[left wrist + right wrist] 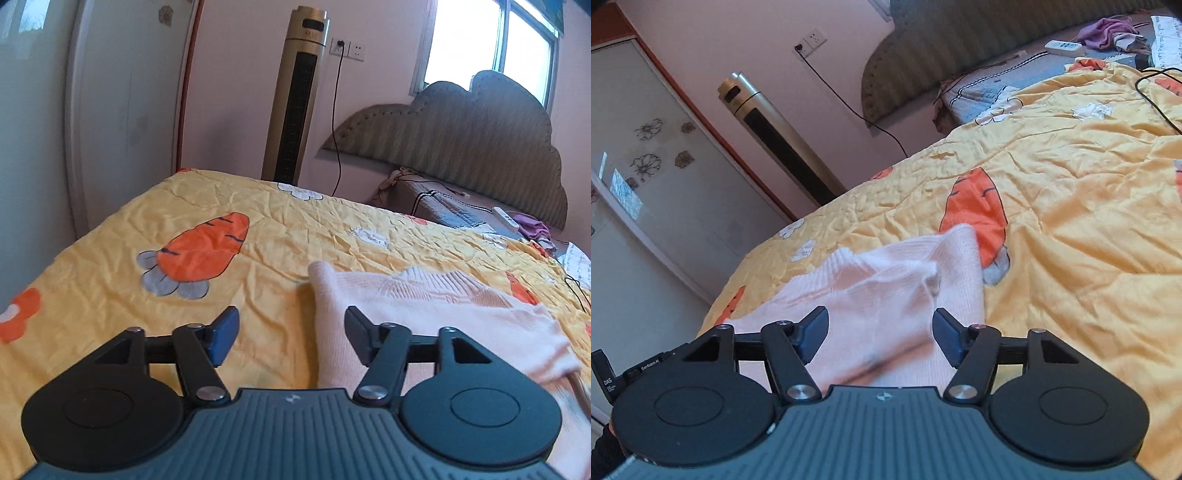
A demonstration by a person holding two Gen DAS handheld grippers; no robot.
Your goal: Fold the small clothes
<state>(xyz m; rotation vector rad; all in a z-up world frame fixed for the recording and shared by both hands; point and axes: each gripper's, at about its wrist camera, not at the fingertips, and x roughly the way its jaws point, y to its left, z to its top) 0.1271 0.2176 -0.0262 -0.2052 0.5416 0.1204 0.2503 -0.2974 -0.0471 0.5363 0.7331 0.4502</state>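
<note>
Between folds: both my claws spread and empty above the pink knit top (424,306), which lies on the carrot quilt (221,206).
Left gripper (291,338) over its edge, right gripper (881,338) over the bunched middle (looks part-folded); next I'd pinch an edge.

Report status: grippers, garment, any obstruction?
Left gripper open, empty. Right gripper open, empty. Pink knit top loose on quilt. No obstruction.

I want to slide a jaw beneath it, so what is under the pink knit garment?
The pink knit garment lies on the yellow carrot-print quilt, partly covering one printed carrot. Anything else beneath it is hidden.
</note>
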